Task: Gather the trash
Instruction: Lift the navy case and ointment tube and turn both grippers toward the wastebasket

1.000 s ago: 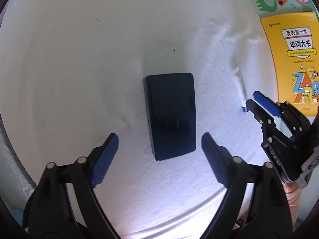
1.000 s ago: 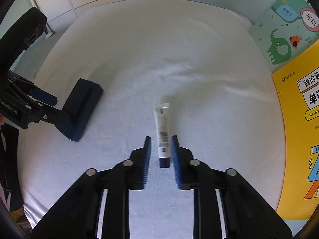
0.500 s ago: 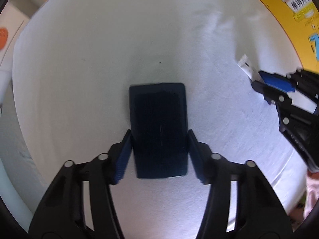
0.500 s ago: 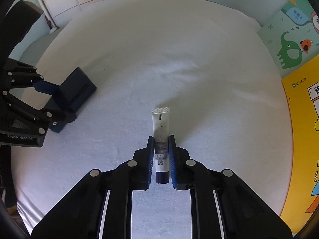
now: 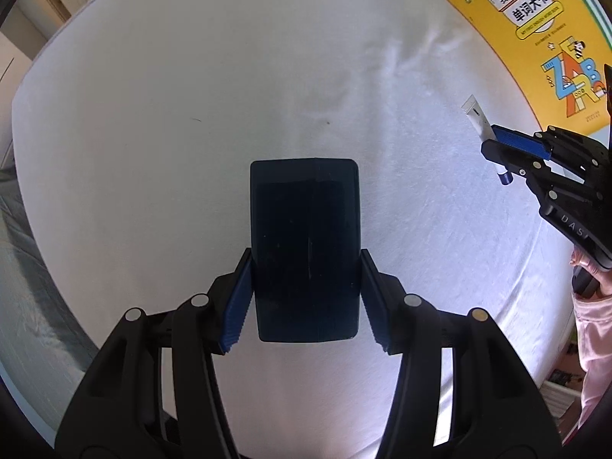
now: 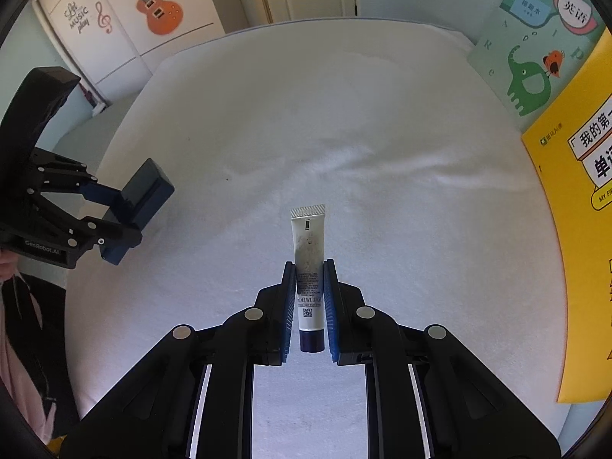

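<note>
Two grasps seen. Left gripper [image 5: 306, 298] fingers clamped on dark blue box [image 5: 305, 244], lifted off white bed [image 5: 191, 95]. Right gripper [image 6: 309, 306] fingers pinching small white tube [image 6: 308, 264], cap toward camera. Broad bare sheet ahead of both; yellow book [image 6: 581, 229] and green elephant book [image 6: 531, 46] along right edge. Guitar-decal door [image 6: 126, 19] only in right view.

Left hand-held gripper [image 5: 306, 298] is clamped at a wide span, right hand-held gripper [image 6: 310, 308] pinched narrow.
</note>
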Demonstrator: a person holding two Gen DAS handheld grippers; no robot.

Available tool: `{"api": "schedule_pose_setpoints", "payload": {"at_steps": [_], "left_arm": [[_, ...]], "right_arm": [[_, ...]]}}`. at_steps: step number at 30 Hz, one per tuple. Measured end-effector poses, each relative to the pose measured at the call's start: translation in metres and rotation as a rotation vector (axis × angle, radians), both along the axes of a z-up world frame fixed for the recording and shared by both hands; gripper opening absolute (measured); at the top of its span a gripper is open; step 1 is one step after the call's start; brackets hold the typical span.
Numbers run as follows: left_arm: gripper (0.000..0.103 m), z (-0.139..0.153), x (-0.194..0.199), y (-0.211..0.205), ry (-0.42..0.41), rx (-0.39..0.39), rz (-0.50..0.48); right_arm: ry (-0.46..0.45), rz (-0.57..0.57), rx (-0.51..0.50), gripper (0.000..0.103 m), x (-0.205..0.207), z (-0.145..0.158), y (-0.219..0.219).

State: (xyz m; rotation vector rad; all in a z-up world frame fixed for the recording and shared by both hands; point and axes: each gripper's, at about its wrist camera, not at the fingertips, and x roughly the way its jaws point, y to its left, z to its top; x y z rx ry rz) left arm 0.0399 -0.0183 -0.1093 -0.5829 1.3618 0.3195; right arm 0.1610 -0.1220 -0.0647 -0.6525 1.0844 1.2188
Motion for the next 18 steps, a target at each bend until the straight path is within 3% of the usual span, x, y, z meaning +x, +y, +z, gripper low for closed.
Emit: {"api": "schedule_pose_setpoints", "payload": {"at_steps": [8,11,18], "left_arm": [[0.050,0.030,-0.048,0.033,-0.039,0.078,-0.041],[0.050,0.044,-0.089,0.053,-0.053,0.111,-0.038],[0.050,0.053,-0.164,0.097,-0.079,0.150,0.007]], "right_arm": [[-0.020,0.066,0.009,0.016,-0.056,0.036,0.027],[-0.023,0.109,0.010,0.016,-0.081,0.046,0.046],[-0.043,0.234,0.042,0.016,-0.154,0.066,0.122]]}}
